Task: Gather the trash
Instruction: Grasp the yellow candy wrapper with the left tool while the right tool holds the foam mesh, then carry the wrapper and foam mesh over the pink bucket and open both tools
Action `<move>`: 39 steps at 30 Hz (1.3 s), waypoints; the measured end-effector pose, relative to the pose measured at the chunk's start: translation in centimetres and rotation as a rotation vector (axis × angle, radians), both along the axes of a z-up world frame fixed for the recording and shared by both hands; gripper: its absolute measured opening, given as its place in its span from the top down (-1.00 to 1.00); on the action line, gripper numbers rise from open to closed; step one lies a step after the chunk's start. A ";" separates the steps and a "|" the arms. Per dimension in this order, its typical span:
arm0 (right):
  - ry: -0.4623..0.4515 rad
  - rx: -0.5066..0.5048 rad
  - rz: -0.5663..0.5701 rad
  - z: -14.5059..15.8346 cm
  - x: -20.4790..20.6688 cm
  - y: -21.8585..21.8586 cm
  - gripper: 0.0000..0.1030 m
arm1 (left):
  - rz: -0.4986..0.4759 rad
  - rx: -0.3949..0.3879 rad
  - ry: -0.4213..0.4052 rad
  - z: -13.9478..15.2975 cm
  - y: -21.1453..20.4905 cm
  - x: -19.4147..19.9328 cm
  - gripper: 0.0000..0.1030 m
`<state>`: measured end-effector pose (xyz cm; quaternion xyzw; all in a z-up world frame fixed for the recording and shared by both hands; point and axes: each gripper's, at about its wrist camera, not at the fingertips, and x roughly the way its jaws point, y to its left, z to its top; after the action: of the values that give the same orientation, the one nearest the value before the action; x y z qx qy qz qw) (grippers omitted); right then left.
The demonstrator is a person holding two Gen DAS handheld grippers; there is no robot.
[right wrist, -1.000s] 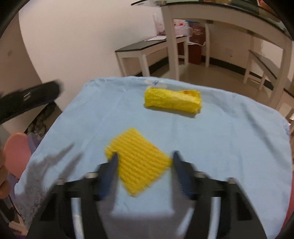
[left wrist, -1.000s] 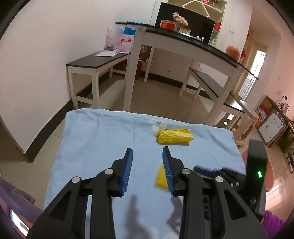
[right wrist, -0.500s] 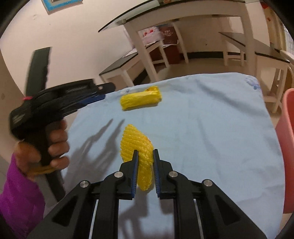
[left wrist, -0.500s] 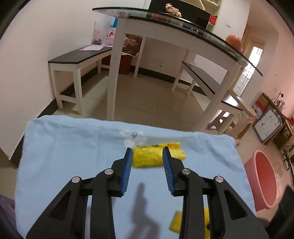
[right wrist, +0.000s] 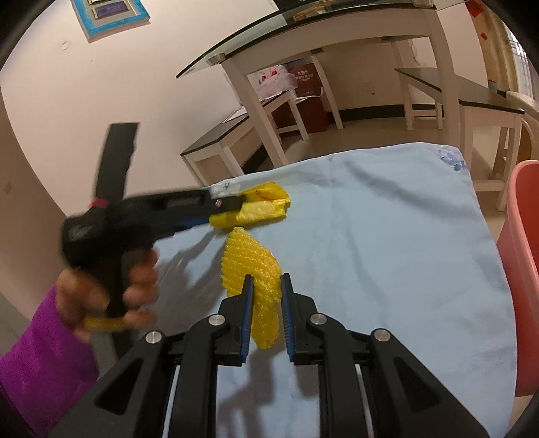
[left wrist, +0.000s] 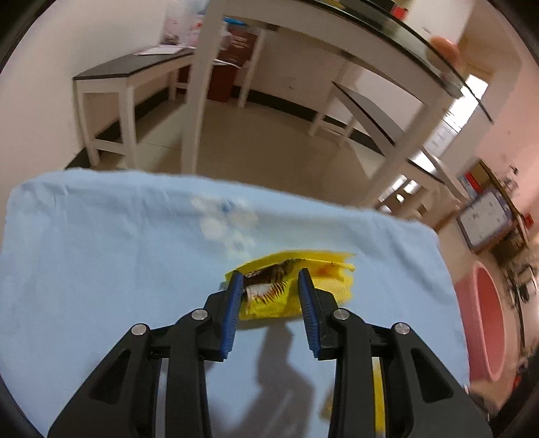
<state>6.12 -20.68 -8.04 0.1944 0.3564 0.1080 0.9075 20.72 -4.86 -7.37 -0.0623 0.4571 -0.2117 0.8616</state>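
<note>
A crumpled yellow snack wrapper (left wrist: 269,296) lies on the light blue cloth (left wrist: 101,252). My left gripper (left wrist: 270,279) is open and reaches down over it, one blue-padded finger on each side of its left part; the wrapper's right end sticks out past the right finger. Seen from the right wrist, the left gripper (right wrist: 227,206) has its tip at the wrapper (right wrist: 266,202). A yellow foam net (right wrist: 251,256) stands on edge, pinched between the pads of my right gripper (right wrist: 267,279), which is shut on it.
A pink bucket (right wrist: 518,269) stands by the cloth's right side and also shows as a pink bucket (left wrist: 485,323) in the left wrist view. Beyond the far edge are a glass-topped table (left wrist: 353,23) and benches (left wrist: 134,70). A hand in a purple sleeve (right wrist: 43,353) holds the left gripper.
My left gripper moved forward and down until its fingers straddle the wrapper. My right gripper closed on the foam net and rolled, so the net now stands on edge.
</note>
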 end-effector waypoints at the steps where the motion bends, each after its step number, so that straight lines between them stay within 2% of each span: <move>1: 0.000 -0.001 -0.005 0.0 0.0 -0.1 0.71 | -0.024 -0.001 0.008 0.1 -0.1 -0.5 0.35; 7: 0.004 0.001 -0.050 -0.1 0.0 -0.7 0.70 | -0.171 0.041 -0.015 0.9 -0.4 -4.6 0.34; 13: 0.015 0.011 -0.054 -0.3 0.2 -0.8 0.69 | -0.152 0.056 -0.142 3.1 -0.5 -3.8 0.34; 21: 0.027 0.029 -0.060 -0.6 0.3 -1.0 0.69 | -0.166 0.095 -0.076 0.3 -1.8 -2.1 0.34; 26: 0.027 0.029 -0.060 -0.6 0.3 -1.0 0.69 | -0.150 0.101 -0.110 -0.1 -1.9 -3.0 0.35; 28: 0.027 0.029 -0.061 -0.6 0.3 -1.1 0.69 | -0.138 0.095 -0.117 -0.1 -1.6 -3.5 0.47; 29: 0.027 0.030 -0.061 -0.6 0.3 -1.1 0.69 | -0.137 0.101 -0.123 0.0 -1.6 -3.9 0.72; 30: 0.026 0.030 -0.063 -0.5 0.3 -1.1 0.69 | -0.130 0.109 -0.128 0.1 -1.6 -4.3 0.81; 32: 0.022 0.030 -0.068 -0.5 0.2 -1.1 0.69 | -0.111 0.108 -0.139 0.5 -1.4 -5.0 0.91; 39: -0.009 0.036 -0.078 0.0 -0.4 -1.2 0.69 | -0.028 0.062 -0.166 2.9 0.2 -8.7 0.93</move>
<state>5.75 -21.90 -8.07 0.2241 0.3423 0.0798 0.9090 12.01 -4.65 -4.44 -0.0117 0.3915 -0.2139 0.8949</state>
